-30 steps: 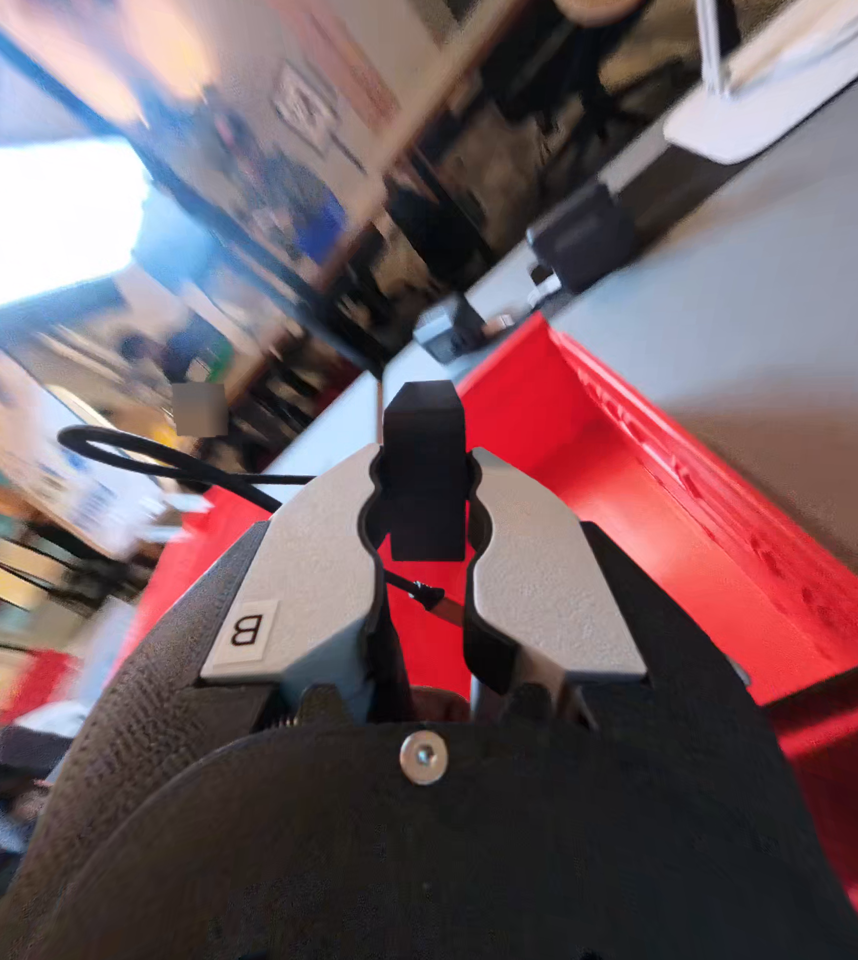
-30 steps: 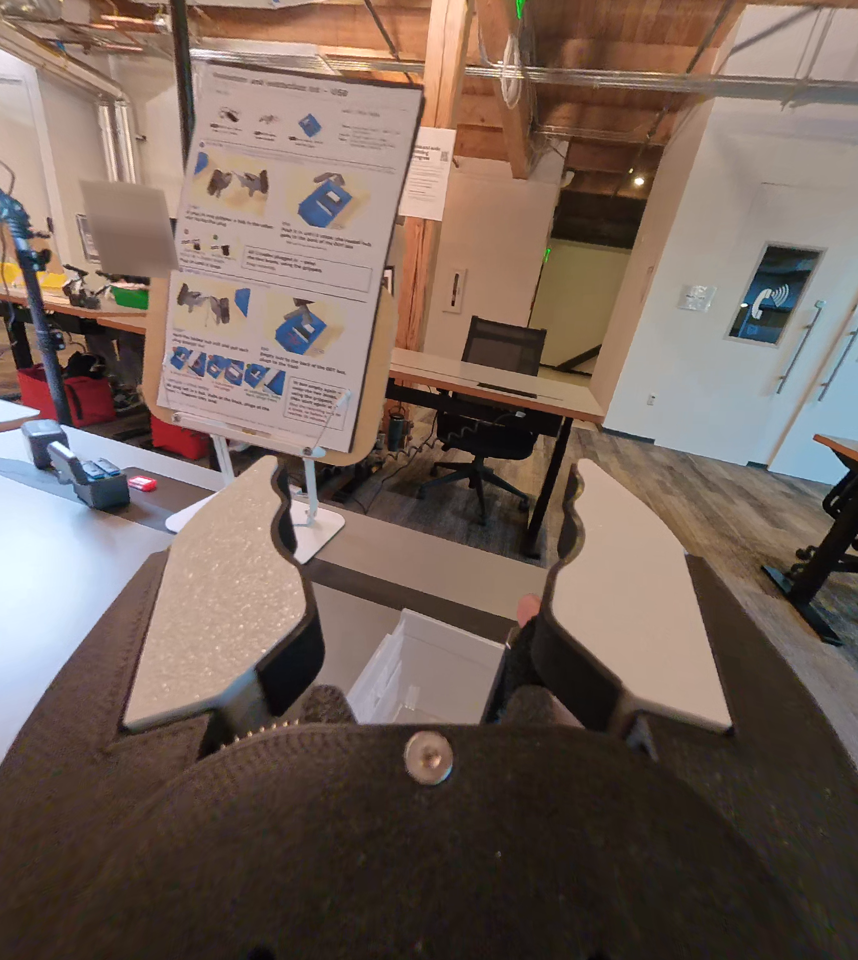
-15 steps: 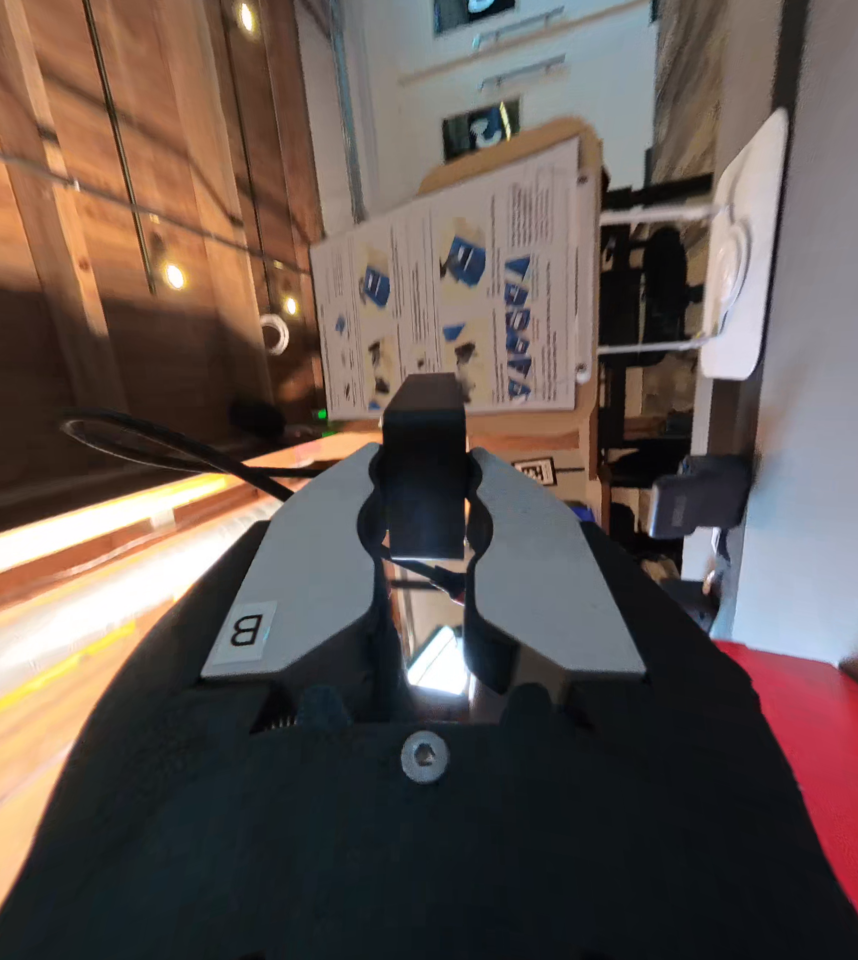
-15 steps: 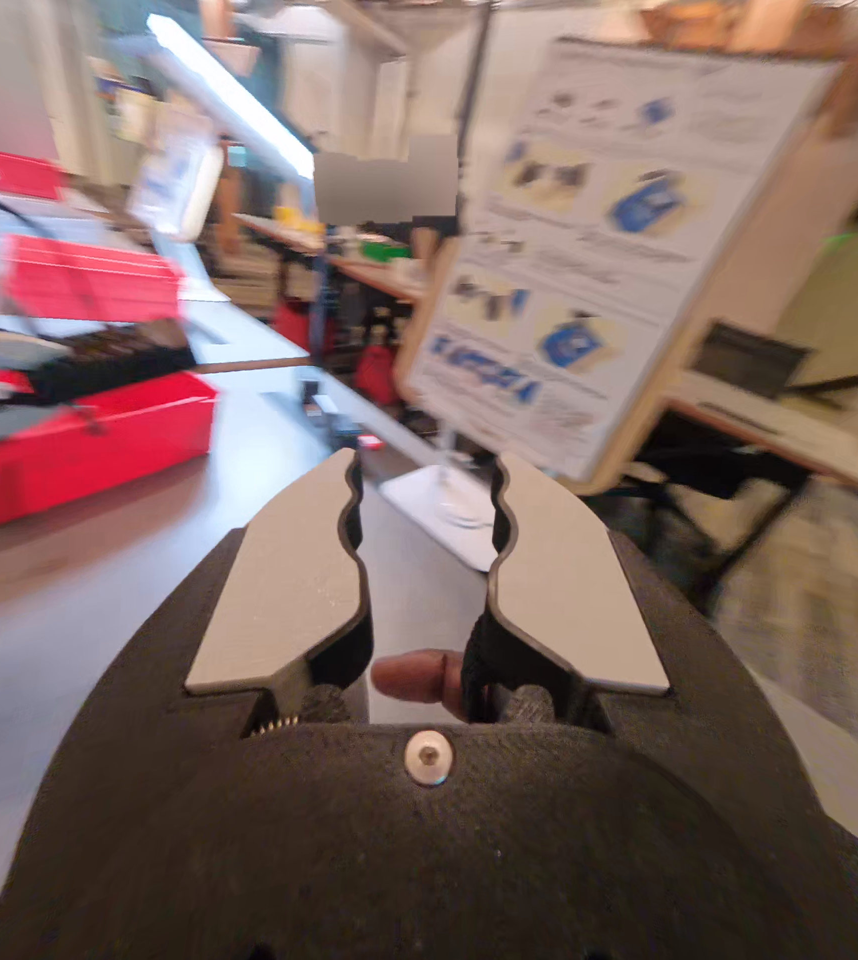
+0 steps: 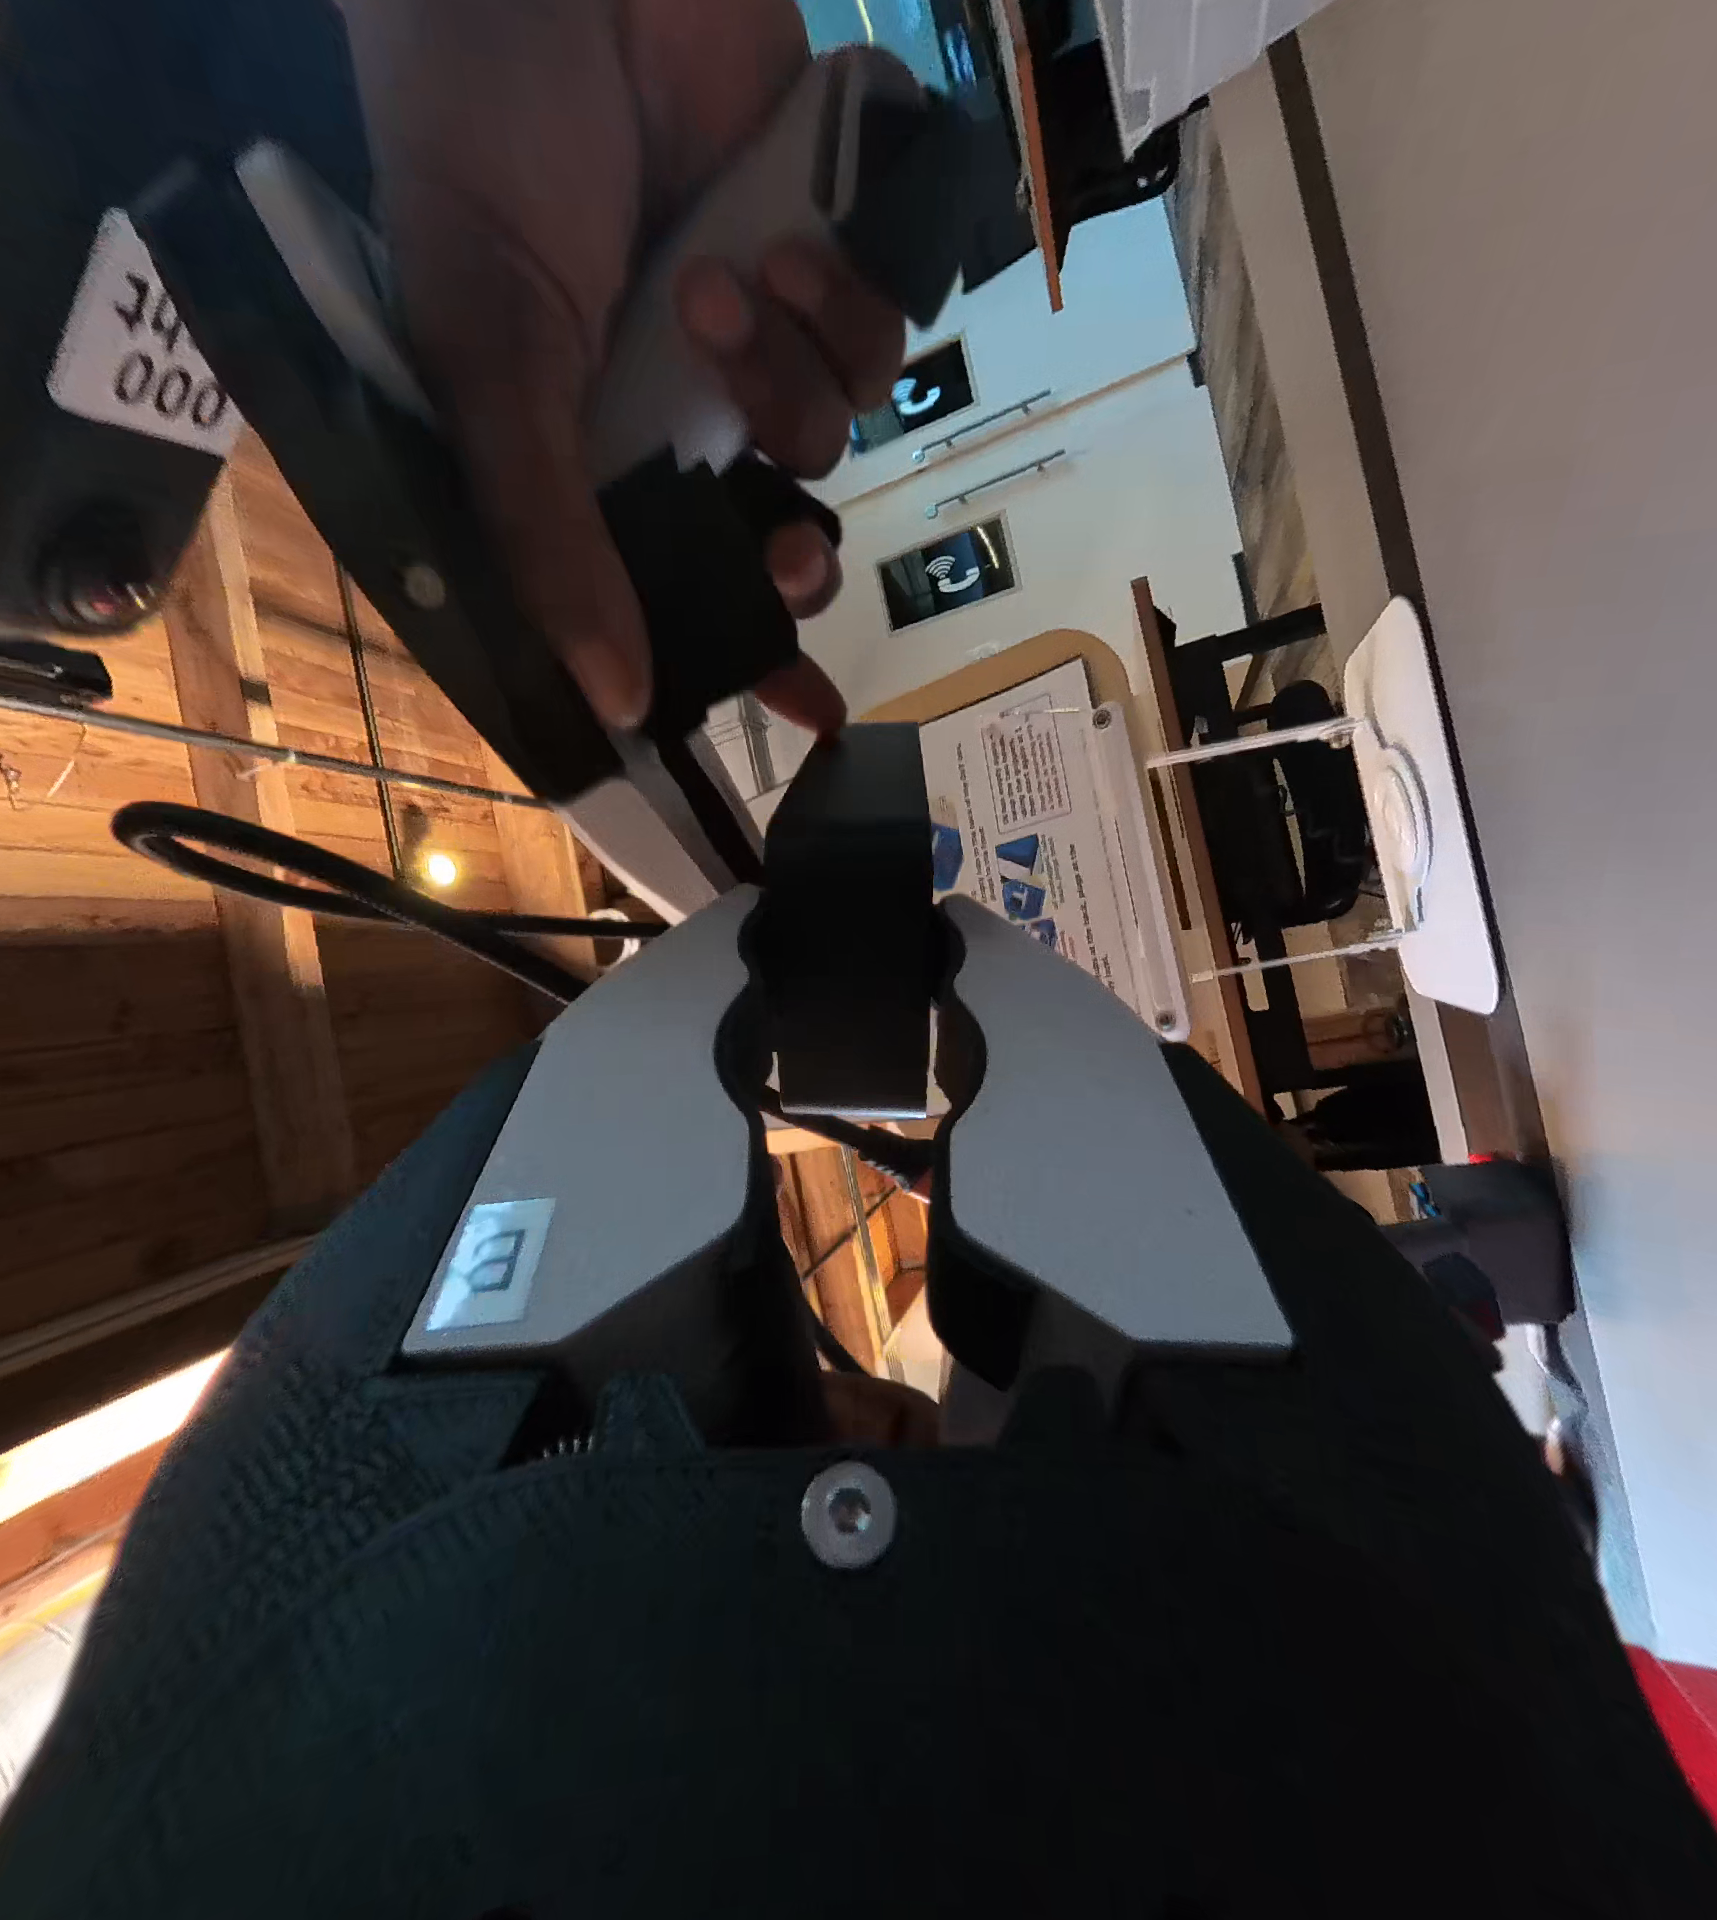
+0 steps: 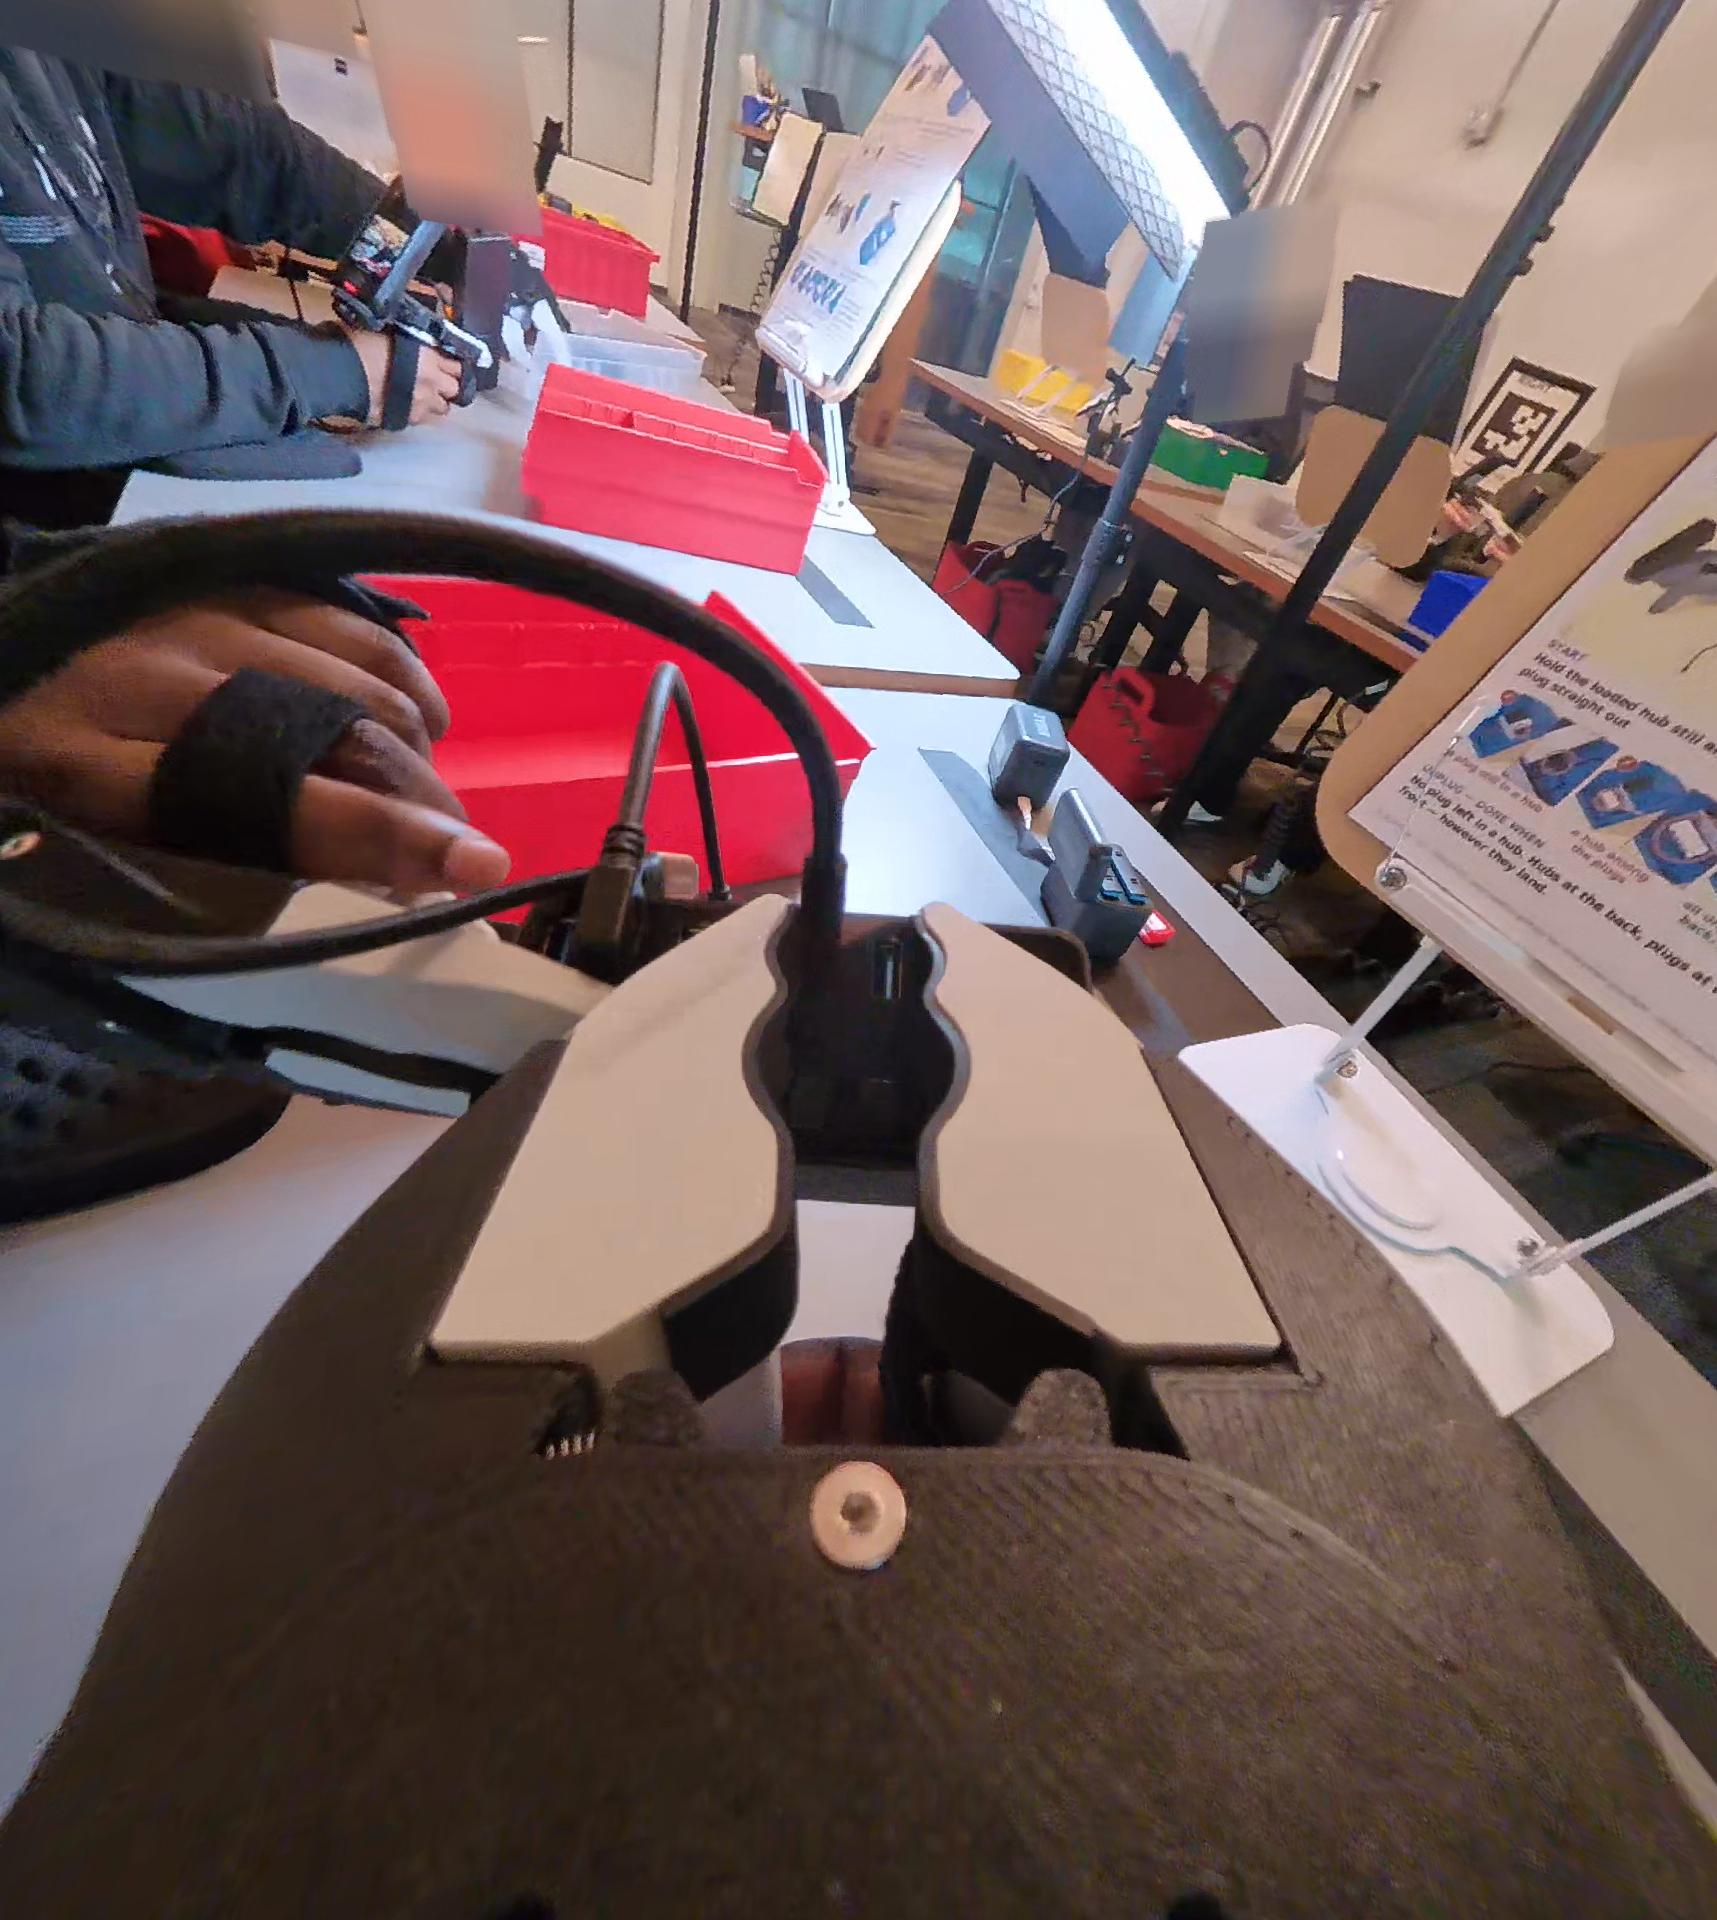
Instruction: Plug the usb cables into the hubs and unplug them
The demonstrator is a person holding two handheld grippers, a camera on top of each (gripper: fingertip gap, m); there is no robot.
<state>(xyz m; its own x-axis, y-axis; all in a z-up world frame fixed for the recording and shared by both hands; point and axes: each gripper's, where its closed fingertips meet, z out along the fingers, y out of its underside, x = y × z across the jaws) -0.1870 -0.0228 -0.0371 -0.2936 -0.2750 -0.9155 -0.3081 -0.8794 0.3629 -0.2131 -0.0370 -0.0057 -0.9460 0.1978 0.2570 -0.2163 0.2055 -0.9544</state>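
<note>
My left gripper (image 5: 849, 935) is shut on a black USB hub (image 5: 849, 831) and holds it in the air, turned on its side. A thick black cable (image 6: 625, 603) loops from the left and goes down with its plug (image 6: 818, 914) into the hub (image 6: 885, 987). My right gripper (image 6: 854, 935) is closed narrowly around that plug, right at the hub. In the left wrist view the right gripper (image 5: 698, 862) and the hand holding it reach in from the upper left. A second, thin cable (image 6: 651, 727) joins the hub on its left.
A red bin (image 6: 625, 748) stands on the grey table (image 6: 106, 1403) behind the hub, with another red bin (image 6: 672, 478) farther back. An instruction board (image 6: 1612, 790) on a white foot (image 6: 1405, 1195) stands at the right. Grey adapters (image 6: 1082, 862) lie on a dark strip. Another person (image 6: 54, 343) works at far left. Tip to tip, the grippers are about 4 cm apart.
My right gripper swung left from facing the board to the hub and went from wide open to narrowly closed around the plug. My left gripper rotated, keeping hold of the hub.
</note>
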